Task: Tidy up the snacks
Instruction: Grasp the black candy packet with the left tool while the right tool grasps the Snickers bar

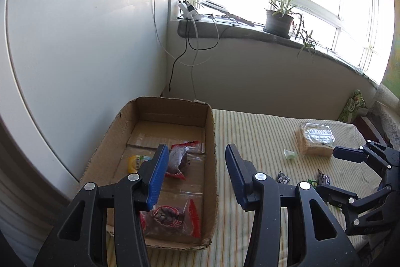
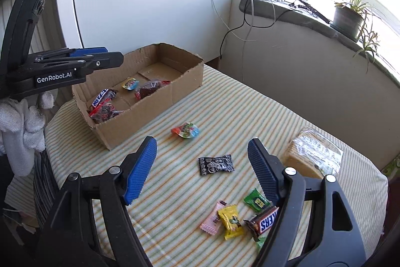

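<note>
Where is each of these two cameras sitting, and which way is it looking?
Left wrist view: on the left gripper, looking past its open blue fingers down into the cardboard box, window behind; the right gripper shows at the edge.
Right wrist view: on the right gripper, over loose snacks on the striped cloth; the left gripper and a gloved hand show.
Shared: box, cloth, wafer pack, potted plant.

brown box (image 2: pixel 140 111); green-yellow striped cloth (image 2: pixel 225 104); black candy wrapper (image 2: pixel 216 164); blue-padded tongs (image 2: pixel 202 167).
</note>
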`<state>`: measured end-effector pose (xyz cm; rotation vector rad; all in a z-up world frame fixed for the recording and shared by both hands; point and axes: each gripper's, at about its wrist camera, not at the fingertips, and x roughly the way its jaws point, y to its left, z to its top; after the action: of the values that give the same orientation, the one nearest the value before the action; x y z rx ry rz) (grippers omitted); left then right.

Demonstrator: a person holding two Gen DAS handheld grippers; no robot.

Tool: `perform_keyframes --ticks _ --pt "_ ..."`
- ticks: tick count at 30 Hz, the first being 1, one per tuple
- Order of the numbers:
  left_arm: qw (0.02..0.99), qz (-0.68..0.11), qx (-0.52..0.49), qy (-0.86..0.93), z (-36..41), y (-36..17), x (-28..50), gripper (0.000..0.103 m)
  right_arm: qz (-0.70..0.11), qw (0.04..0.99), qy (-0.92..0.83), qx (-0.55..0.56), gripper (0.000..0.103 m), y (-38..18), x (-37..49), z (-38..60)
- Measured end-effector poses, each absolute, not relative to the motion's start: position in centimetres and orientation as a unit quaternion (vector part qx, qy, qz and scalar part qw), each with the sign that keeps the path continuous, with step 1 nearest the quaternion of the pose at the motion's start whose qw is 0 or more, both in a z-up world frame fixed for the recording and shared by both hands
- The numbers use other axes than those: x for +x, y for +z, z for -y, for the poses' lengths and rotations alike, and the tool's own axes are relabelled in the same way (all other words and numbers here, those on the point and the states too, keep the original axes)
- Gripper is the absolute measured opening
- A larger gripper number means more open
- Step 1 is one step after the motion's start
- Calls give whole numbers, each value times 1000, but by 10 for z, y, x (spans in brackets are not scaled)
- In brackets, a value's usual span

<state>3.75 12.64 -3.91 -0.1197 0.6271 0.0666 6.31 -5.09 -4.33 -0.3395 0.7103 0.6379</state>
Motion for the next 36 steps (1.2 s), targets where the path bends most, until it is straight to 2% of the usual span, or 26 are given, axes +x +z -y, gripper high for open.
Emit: perform_keyframes --ticks 10,14,20,23,27,36 --pt "939 -337 -51 -46 -62 -62 46 46 -389 886 214 -136 78 -71 76 154" --pt "924 -373 -31 -74 -32 -89 59 38 -422 874 208 -120 77 -90 81 177" --pt "910 -404 -20 -94 -8 -115 80 34 -445 864 218 -89 75 -104 85 185" --pt "903 -416 -26 -98 -8 -123 89 30 -458 859 223 -62 70 -107 91 183" --pt "898 -424 -19 -113 -6 -127 100 30 -474 849 230 -34 62 -111 101 176" --pt "888 -444 9 -124 5 -141 114 31 -500 836 228 -12 59 -128 116 165"
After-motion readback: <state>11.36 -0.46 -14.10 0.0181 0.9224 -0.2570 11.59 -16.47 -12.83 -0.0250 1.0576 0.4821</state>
